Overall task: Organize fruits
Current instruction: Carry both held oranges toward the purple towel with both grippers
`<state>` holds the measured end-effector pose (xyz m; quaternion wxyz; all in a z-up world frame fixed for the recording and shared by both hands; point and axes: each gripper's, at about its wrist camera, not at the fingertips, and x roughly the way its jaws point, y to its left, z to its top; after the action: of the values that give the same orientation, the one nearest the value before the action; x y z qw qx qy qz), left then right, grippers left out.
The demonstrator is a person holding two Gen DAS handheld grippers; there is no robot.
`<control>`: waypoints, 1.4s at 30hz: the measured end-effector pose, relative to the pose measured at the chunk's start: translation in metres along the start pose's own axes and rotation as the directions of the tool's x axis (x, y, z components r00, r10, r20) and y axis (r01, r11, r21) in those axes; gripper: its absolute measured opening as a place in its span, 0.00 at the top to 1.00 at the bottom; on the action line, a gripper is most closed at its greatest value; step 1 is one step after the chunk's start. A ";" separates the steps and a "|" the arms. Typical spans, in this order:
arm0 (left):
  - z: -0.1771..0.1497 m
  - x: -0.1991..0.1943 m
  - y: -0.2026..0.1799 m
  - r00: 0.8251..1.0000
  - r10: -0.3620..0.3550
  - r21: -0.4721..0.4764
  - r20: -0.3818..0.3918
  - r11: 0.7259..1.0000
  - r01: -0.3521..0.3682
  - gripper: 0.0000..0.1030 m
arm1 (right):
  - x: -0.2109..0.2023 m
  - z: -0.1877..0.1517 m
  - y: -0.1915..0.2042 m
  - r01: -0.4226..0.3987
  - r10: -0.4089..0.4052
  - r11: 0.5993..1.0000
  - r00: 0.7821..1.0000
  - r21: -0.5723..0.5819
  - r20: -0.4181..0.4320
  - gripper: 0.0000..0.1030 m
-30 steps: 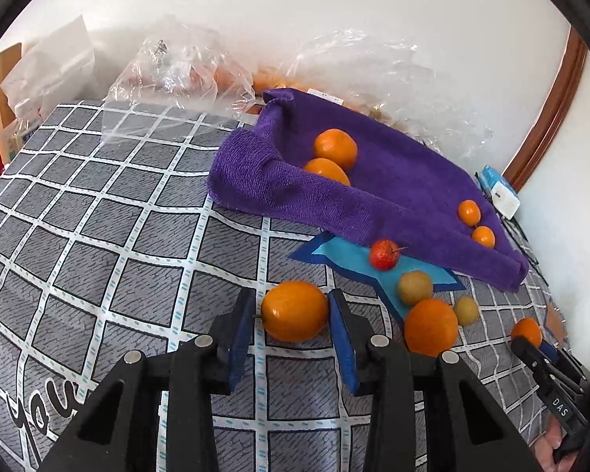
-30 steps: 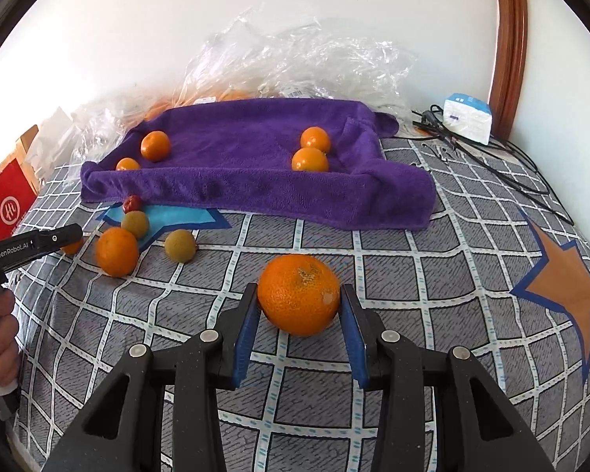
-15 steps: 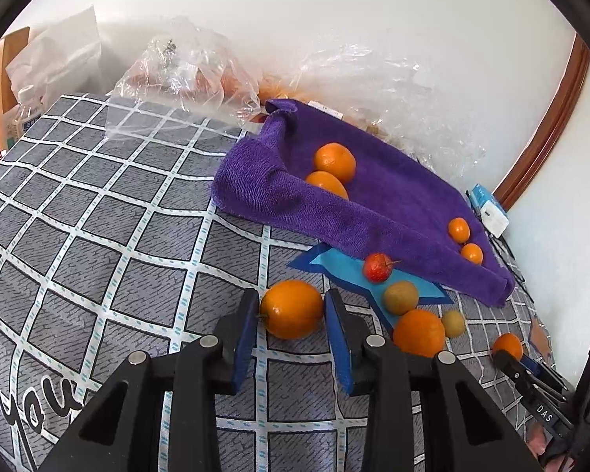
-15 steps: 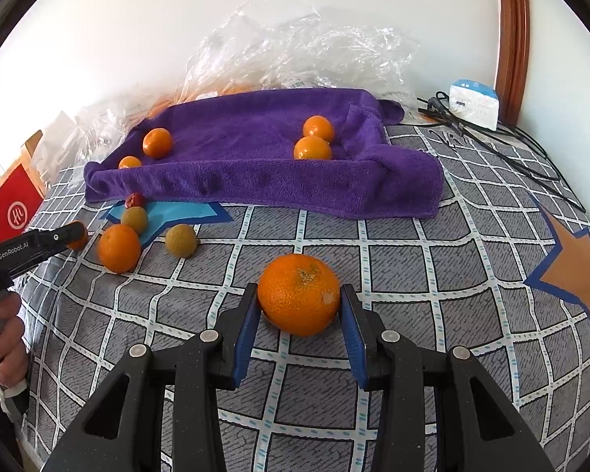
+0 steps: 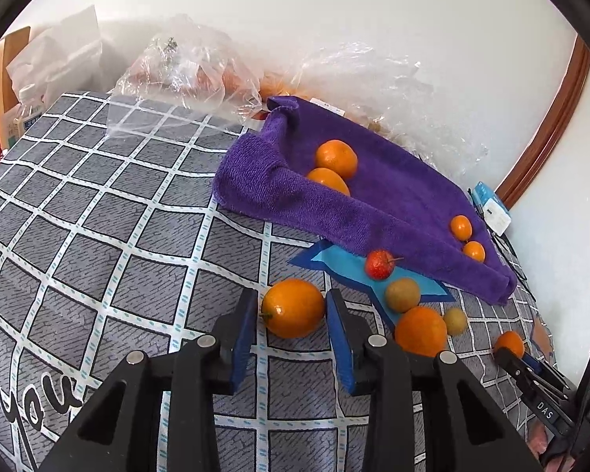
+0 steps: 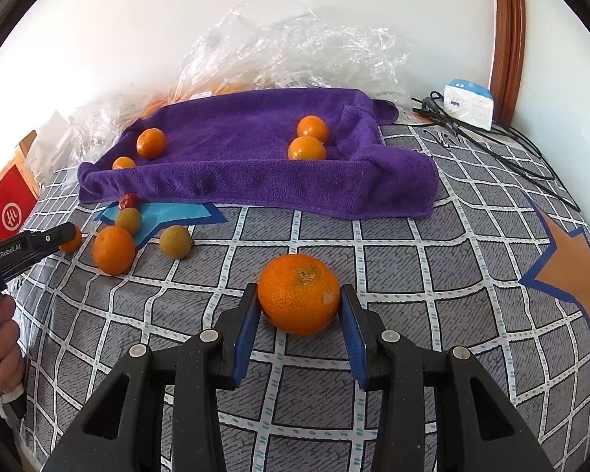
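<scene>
Orange fruit is gripped by each gripper, a smooth oval one point(image 5: 294, 307) left point(image 5: 291, 320), a dimpled mandarin point(image 6: 299, 294) right point(image 6: 299, 306); carrying to the purple towel point(image 6: 255, 165) is judged next.

A checked bedspread point(image 6: 413, 259), perhaps a bed, carries a purple towel point(image 6: 255, 181) and loose fruit point(image 6: 113, 249).

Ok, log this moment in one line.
left gripper: shut on smooth orange | right gripper: shut on mandarin | purple towel: four oranges
</scene>
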<state>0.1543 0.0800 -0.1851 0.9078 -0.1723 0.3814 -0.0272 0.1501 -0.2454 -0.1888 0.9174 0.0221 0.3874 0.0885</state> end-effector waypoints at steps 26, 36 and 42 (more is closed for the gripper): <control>0.000 -0.024 0.004 0.991 0.007 -0.021 0.133 1.000 -0.005 0.69 | -0.013 0.001 -0.004 0.028 -0.028 1.000 0.999 -0.003 0.031 0.61; 0.000 -0.031 0.000 0.987 -0.001 -0.008 0.161 1.000 0.003 0.69 | -0.026 0.013 -0.004 0.035 -0.035 0.999 0.997 -0.005 0.067 0.61; 0.006 -0.037 0.006 0.986 -0.002 -0.036 0.169 0.999 0.008 0.69 | -0.031 0.022 -0.001 0.042 -0.041 0.999 0.996 -0.010 0.079 0.61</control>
<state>0.1316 0.0939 -0.1574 0.9335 -0.1916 0.3031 -0.0076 0.1443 -0.2514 -0.1516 0.9337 0.0124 0.3507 0.0707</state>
